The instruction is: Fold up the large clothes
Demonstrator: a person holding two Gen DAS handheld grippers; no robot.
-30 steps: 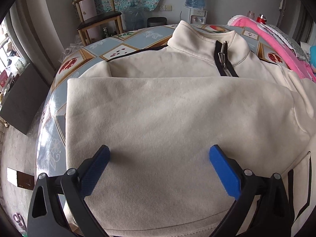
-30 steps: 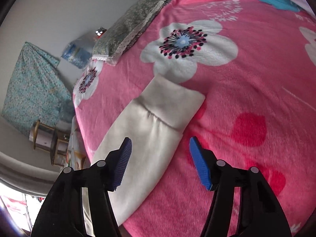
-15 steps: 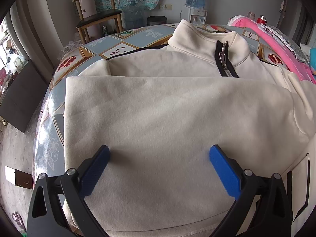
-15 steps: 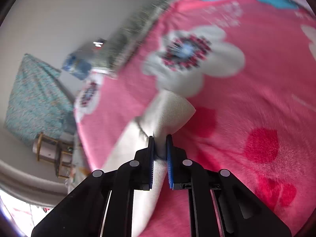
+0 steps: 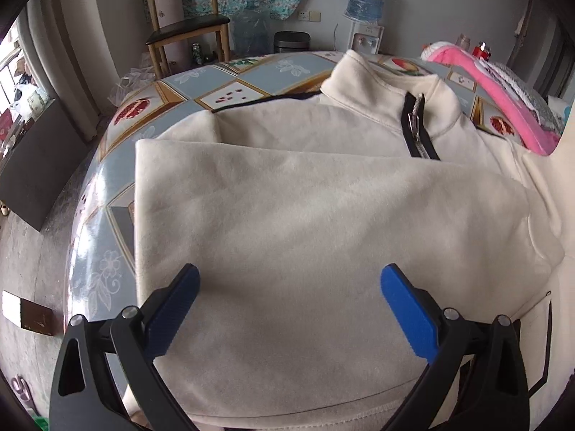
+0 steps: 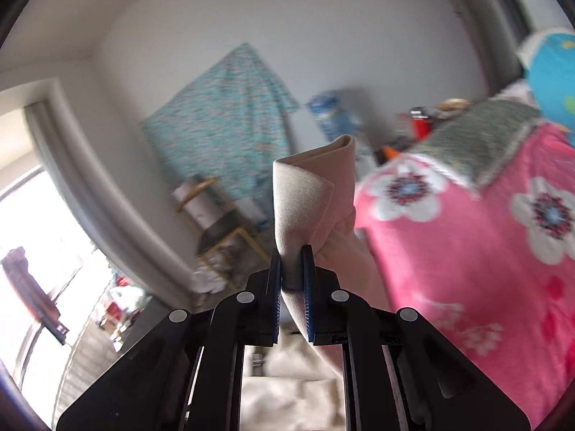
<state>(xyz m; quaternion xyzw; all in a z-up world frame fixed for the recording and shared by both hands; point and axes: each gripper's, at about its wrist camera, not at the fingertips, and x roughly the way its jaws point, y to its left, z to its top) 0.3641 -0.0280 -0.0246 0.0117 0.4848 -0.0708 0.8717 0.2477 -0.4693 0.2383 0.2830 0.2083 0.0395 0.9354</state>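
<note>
One cream fleece pullover with a black zip at the collar (image 5: 323, 215) lies spread on the round worktop with the blue-and-brown tiled cloth (image 5: 107, 186), one side already folded across its front. Two grippers are in use. The left gripper (image 5: 289, 301) hovers over the folded body, its blue pads wide apart and nothing between them, just as it was a second ago. The right gripper (image 6: 291, 269) is clamped on the sleeve's ribbed cuff (image 6: 305, 194), which stands up curled above the pads. A second ago that sleeve lay flat on the pink flowered blanket (image 6: 467, 251) between parted pads; now it is lifted off the blanket, and the view has swung from the bed to the room. One wooden chair (image 5: 187, 25) and one water dispenser with a blue bottle (image 5: 366, 3) stand by the far wall; the right wrist view is blurred, so smaller items there are uncertain.
</note>
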